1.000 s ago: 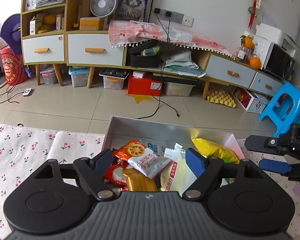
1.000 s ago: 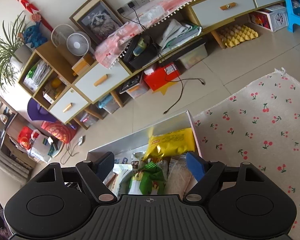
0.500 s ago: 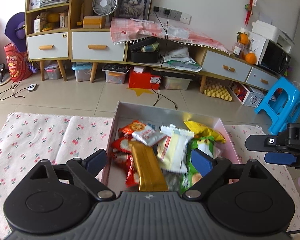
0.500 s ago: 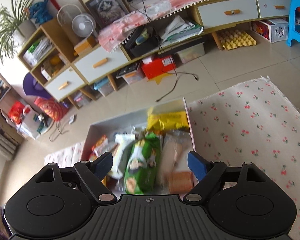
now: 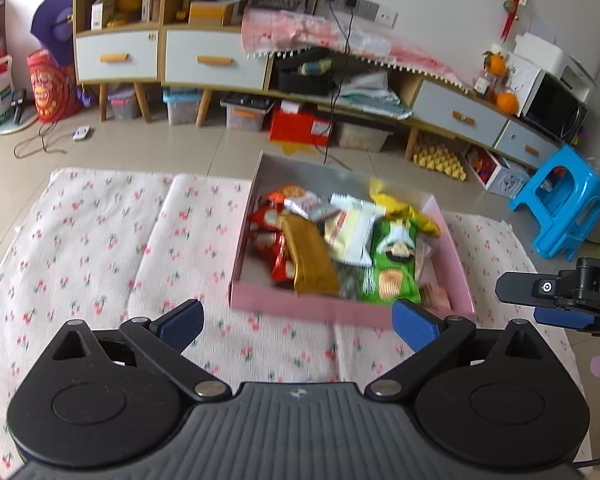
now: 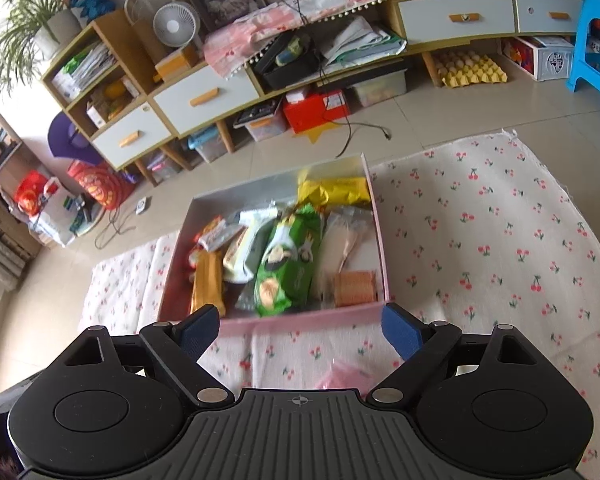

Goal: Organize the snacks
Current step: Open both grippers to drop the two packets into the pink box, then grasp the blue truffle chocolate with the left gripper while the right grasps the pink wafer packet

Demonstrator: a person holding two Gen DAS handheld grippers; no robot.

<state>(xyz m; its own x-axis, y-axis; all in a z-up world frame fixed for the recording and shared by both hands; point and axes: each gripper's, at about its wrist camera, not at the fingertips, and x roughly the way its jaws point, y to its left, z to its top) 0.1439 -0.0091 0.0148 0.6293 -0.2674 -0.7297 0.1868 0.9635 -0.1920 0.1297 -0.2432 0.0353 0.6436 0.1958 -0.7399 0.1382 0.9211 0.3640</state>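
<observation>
Bright daylight, slight motion blur, fisheye-bent edges, soft shadows

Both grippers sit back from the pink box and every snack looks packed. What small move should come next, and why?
Probably nothing more than drawing both back: the left gripper and right gripper are opening with nothing between their jaws, and all visible snacks, like the green packet, lie inside the pink box.
</observation>
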